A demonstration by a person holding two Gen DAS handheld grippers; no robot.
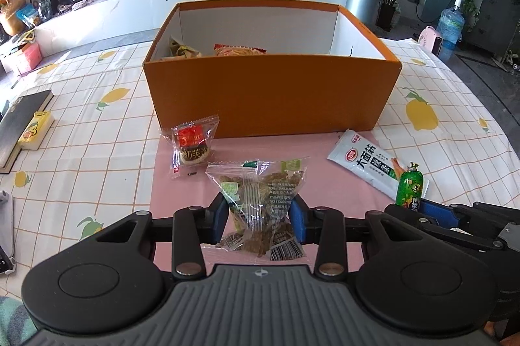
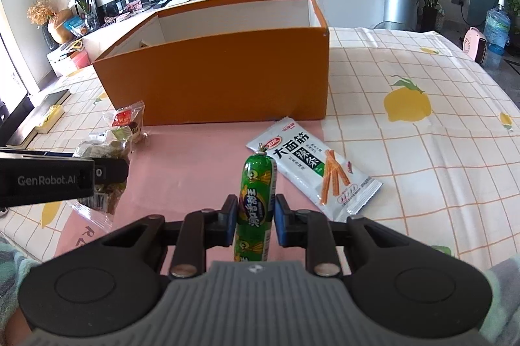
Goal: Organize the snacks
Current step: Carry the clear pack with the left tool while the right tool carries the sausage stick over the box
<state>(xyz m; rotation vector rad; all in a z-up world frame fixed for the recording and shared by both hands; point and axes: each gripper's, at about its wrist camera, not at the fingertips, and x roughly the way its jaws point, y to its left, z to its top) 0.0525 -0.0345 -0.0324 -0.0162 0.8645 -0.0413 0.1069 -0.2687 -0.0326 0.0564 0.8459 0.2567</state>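
Both grippers loaded, box ahead

Left gripper [image 1: 258, 216] pinches a clear snack bag [image 1: 260, 203]; right gripper [image 2: 253, 216] is closed on a green sausage [image 2: 255, 199] – both low over the pink mat [image 1: 182, 183], near side of the orange box [image 1: 269, 92]. Lift clear of the front wall before going fwd, release inside w/ the other snacks – don't crush the bag.

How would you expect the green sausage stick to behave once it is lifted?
The green sausage stick looks firm, so it probably stays straight. Its glossy round casing may slip between the right hand-held gripper pads, and it would likely roll if dropped.
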